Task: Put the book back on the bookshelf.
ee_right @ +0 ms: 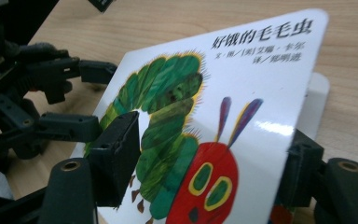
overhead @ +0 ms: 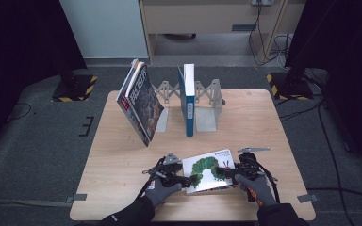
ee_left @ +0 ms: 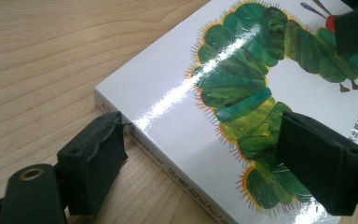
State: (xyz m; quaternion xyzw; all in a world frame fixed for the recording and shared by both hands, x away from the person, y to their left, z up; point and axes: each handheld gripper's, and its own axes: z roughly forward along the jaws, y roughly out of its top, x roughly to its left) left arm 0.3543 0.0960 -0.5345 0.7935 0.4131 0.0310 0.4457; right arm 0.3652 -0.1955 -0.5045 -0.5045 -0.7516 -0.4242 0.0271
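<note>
i have the right gripper [overhead: 227,172] pinching the raised cover of the book [overhead: 209,170], while my left gripper [overhead: 186,181] straddles its spine corner, jaws loose.

caterpillar book [ee_right: 242,93]: lower edge cut off | spine text [ee_left: 186,179]: blurred
</note>
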